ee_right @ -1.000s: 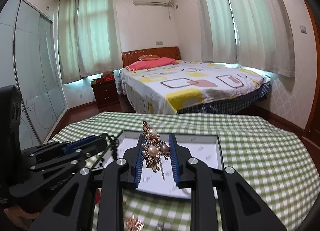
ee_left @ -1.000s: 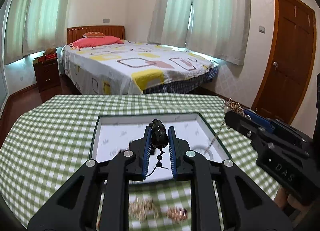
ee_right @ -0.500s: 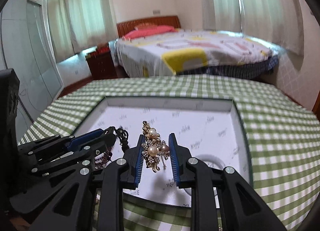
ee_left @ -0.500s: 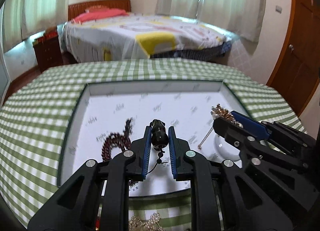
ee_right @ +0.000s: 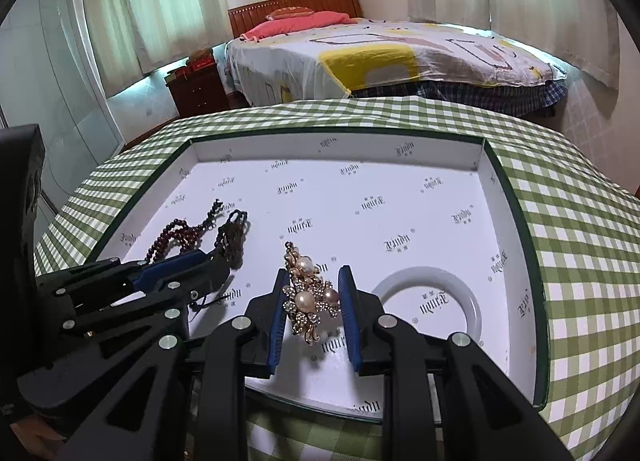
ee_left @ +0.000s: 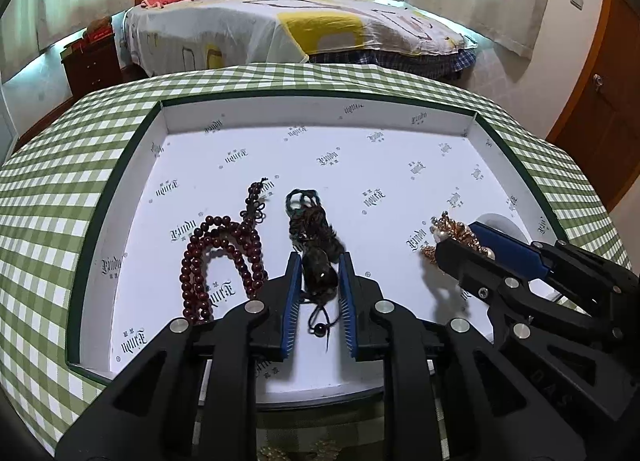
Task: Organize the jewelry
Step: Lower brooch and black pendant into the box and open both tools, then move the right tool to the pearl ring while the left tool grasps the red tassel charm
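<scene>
Item: tray (ee_left: 120, 197) on checked surface (ee_left: 48, 197), part filled. Already in it: red beads (ee_left: 216, 257), white bangle (ee_right: 428, 303).

My left hand-held gripper (ee_left: 319, 281): nearly closed on a dark pendant (ee_left: 318, 273), its cord trailing onto the tray floor. My right hand-held gripper (ee_right: 312, 297): clamped on a pearl brooch (ee_right: 308, 293), low over the tray beside the bangle. Neither released yet.

Left: I judge a few pale pieces (ee_left: 300, 451) on the surface by the tray's near edge, seen only in the left view. The bangle shows whole only in the right view.

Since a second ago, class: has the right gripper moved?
Yes. The right gripper has come forward and down over the box, holding the brooch.
</scene>
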